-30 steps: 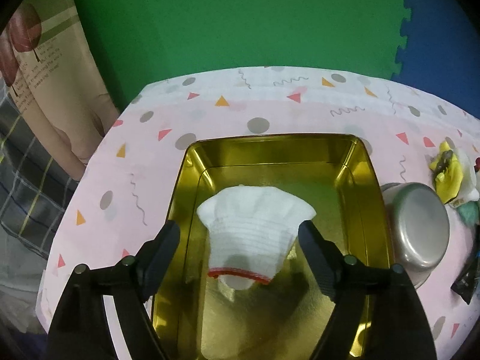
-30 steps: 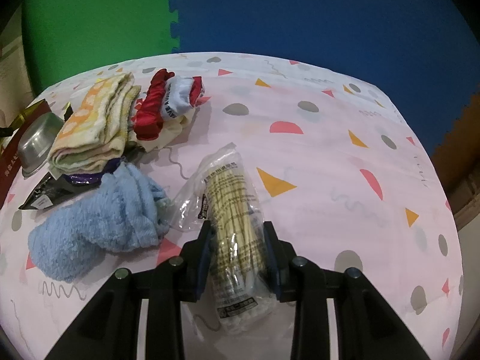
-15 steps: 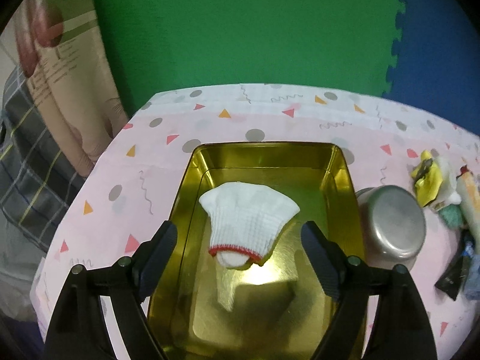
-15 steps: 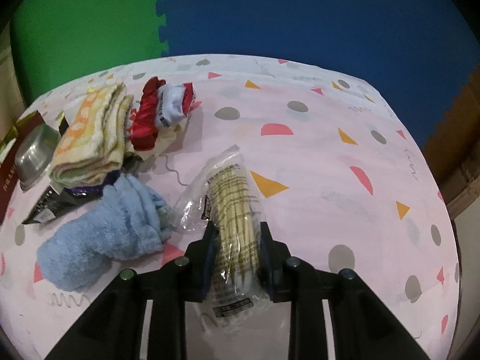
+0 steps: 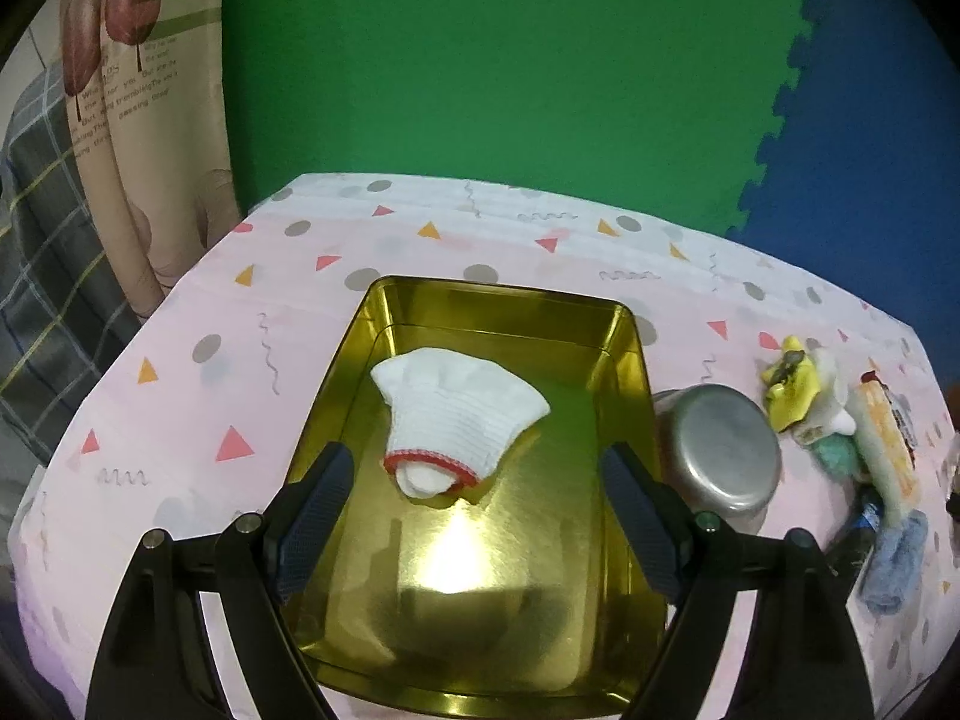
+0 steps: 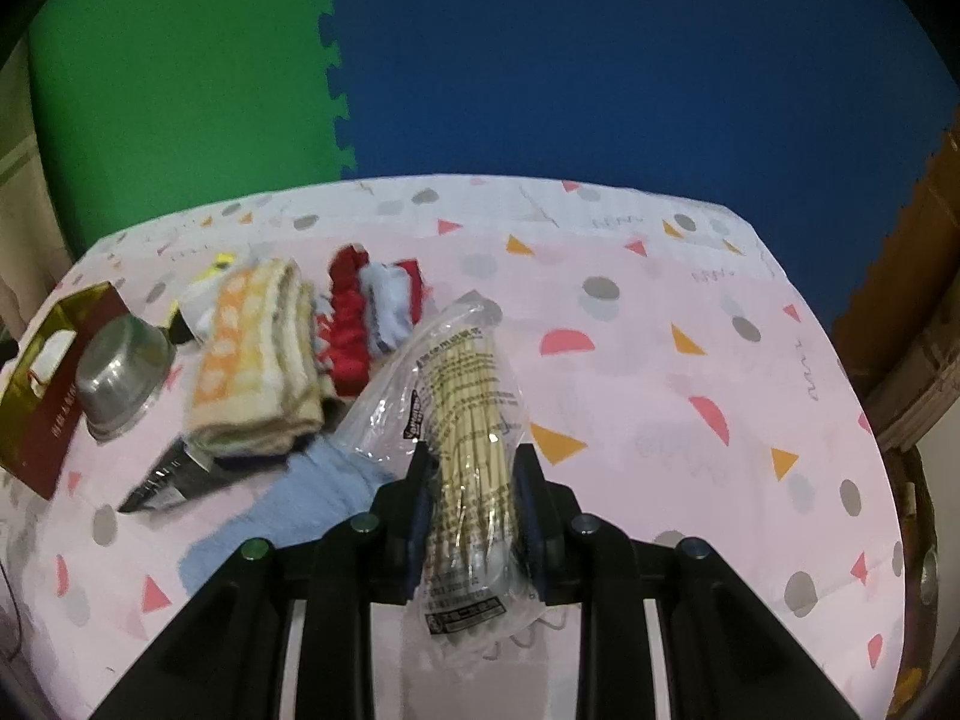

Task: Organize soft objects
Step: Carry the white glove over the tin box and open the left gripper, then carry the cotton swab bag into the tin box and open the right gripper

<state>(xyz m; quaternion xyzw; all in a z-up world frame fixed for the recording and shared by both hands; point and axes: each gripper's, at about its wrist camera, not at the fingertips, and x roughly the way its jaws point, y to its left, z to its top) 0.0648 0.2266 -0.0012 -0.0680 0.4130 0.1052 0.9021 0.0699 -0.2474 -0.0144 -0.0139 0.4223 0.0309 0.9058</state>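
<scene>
A white knitted glove (image 5: 456, 414) with a red cuff lies in the gold metal tray (image 5: 630, 360). My left gripper (image 5: 477, 462) hovers open above the tray's near half, apart from the glove, with nothing between its fingers. In the right wrist view my right gripper (image 6: 472, 456) is shut on a clear plastic packet of pale sticks (image 6: 468, 384), held off the pink tablecloth. To its left lie a folded yellow-orange towel (image 6: 252, 372), a red and white cloth bundle (image 6: 360, 312) and a fluffy blue cloth (image 6: 282, 510).
An upturned steel bowl (image 5: 720, 456) stands right of the tray, with a yellow soft item (image 5: 792, 384) beyond it. A black packet (image 6: 168, 480) lies by the towel. Green and blue foam mats back the table. Bare tablecloth (image 6: 690, 390) stretches to the right.
My left gripper drew back and rose from the tray; the glove stayed put. My right gripper tightened on the stick packet and lifted it off the cloth.
</scene>
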